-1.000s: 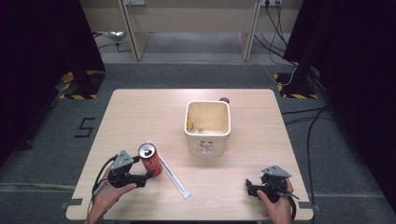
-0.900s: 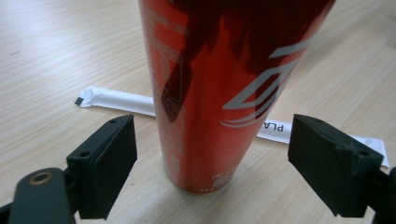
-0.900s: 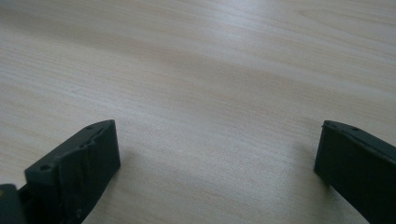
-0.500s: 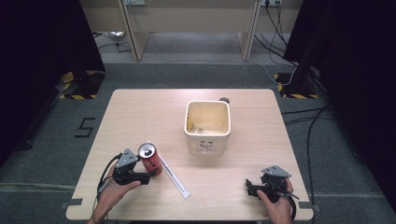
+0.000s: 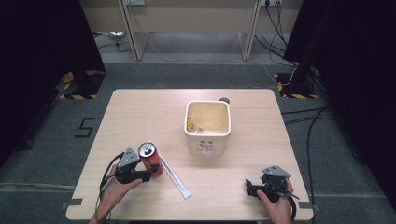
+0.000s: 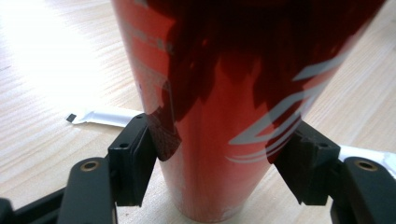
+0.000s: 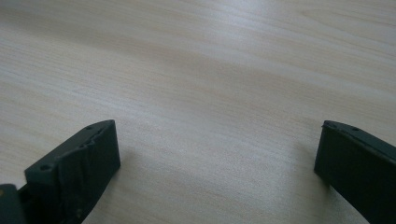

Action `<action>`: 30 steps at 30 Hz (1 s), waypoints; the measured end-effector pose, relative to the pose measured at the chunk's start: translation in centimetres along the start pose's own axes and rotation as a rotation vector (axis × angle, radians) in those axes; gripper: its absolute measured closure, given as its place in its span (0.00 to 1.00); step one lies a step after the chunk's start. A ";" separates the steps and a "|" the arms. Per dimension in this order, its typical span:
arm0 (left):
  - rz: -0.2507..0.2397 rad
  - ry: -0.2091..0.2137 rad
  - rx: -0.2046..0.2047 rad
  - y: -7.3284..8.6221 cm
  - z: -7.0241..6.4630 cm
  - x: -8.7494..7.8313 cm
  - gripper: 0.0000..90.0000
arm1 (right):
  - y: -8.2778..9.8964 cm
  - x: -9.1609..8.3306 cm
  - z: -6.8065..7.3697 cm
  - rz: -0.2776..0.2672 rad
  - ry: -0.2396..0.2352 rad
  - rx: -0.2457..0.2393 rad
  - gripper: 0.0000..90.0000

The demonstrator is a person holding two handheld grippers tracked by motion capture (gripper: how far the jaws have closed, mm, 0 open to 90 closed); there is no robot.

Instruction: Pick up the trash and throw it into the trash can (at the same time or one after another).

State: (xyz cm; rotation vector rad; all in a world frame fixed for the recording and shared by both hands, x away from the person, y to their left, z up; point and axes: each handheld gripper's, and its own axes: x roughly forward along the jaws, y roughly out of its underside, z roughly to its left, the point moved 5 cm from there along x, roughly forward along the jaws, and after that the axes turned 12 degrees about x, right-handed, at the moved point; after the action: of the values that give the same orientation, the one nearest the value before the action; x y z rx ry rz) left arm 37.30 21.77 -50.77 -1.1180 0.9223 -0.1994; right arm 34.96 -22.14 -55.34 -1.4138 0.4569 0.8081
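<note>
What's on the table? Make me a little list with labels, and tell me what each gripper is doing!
table: light wood
red can: upright near the front left
left gripper: around the red can, jaws just been closing, pads touching its sides
right gripper: open, nothing between its jaws, low over bare wood at the front right
white packet: long and flat, lying just right of the can
cream tub: square, open-topped, in the middle of the table
small dark thing: behind the tub, too small to tell
</note>
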 end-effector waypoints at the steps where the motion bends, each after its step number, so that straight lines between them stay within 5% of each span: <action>1: 0.003 0.000 0.006 -0.1 0.0 -0.2 0.38 | 0.0 0.0 0.0 0.000 0.000 0.000 0.00; 12: 0.012 -0.006 0.027 -1.0 0.1 -1.3 0.38 | 0.0 0.0 0.0 0.001 -0.002 -0.002 0.00; 30: 0.002 0.043 0.028 -3.3 -0.2 -1.8 0.38 | 0.0 0.0 0.0 0.001 -0.002 -0.001 0.00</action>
State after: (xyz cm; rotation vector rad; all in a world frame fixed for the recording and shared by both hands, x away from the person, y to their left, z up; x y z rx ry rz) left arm 37.02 21.12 -47.07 -1.0904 0.9561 -0.2355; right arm 34.95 -22.11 -55.34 -1.4142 0.4555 0.8105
